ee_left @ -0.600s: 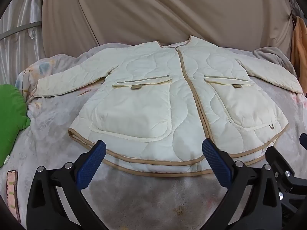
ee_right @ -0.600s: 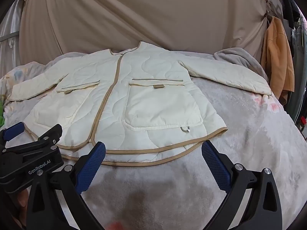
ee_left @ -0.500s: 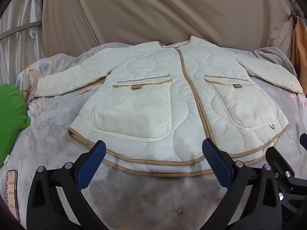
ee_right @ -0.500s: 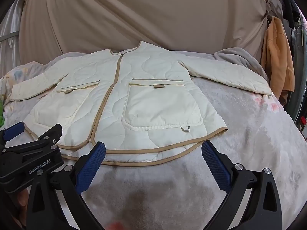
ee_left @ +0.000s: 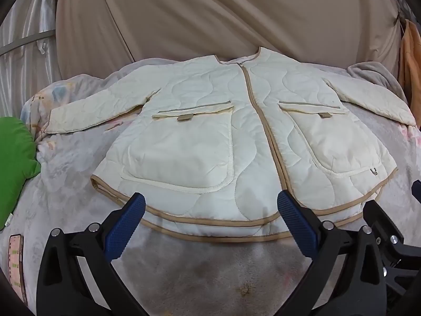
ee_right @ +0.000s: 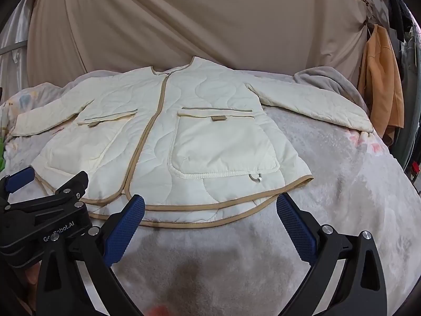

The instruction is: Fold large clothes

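Observation:
A cream quilted jacket [ee_left: 236, 137] with tan trim lies flat, front up and zipped, on a grey blanket [ee_left: 205, 271], both sleeves spread out to the sides. The same jacket [ee_right: 184, 137] fills the middle of the right wrist view. My left gripper [ee_left: 210, 226] hovers open just short of the hem, left of the zip line, nothing between its blue pads. My right gripper [ee_right: 209, 227] is open too, over the blanket before the right half of the hem. In the right wrist view the left gripper [ee_right: 47, 181] shows at the lower left.
A beige curtain [ee_left: 223, 13] hangs behind the bed. A green cushion [ee_left: 13, 163] lies at the left edge. An orange garment [ee_right: 381, 84] hangs at the right, beside a folded grey blanket [ee_right: 329, 81]. A pink strip [ee_left: 15, 258] lies near the left front.

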The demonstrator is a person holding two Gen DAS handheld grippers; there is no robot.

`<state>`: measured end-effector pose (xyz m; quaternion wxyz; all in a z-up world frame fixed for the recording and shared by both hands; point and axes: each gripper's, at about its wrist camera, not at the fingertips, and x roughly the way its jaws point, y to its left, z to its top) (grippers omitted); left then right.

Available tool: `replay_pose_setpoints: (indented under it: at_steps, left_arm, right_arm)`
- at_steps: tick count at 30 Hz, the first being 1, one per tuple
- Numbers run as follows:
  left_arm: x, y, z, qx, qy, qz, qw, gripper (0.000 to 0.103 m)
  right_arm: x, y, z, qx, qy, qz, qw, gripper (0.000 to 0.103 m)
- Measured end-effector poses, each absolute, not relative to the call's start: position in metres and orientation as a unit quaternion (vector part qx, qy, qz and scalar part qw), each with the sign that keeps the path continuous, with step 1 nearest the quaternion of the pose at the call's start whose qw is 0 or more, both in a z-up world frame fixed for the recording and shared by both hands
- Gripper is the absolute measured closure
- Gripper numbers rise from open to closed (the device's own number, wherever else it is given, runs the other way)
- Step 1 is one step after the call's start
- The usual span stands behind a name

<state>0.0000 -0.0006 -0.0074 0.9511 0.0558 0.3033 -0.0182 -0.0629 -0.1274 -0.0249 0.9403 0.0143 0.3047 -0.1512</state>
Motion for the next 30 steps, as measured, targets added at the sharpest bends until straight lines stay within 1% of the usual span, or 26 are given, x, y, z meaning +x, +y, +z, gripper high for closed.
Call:
replay_pose_setpoints:
  at_steps: [30]
  left_arm:
    - [0.0005, -0.0009, -0.0074, 0.058, 0.305, -0.019, 0.950, 0.005]
  right_arm:
    - [-0.0622, -0.1257, -0.0287, 0.013, 0.307, -0.151, 0.939, 0.005]
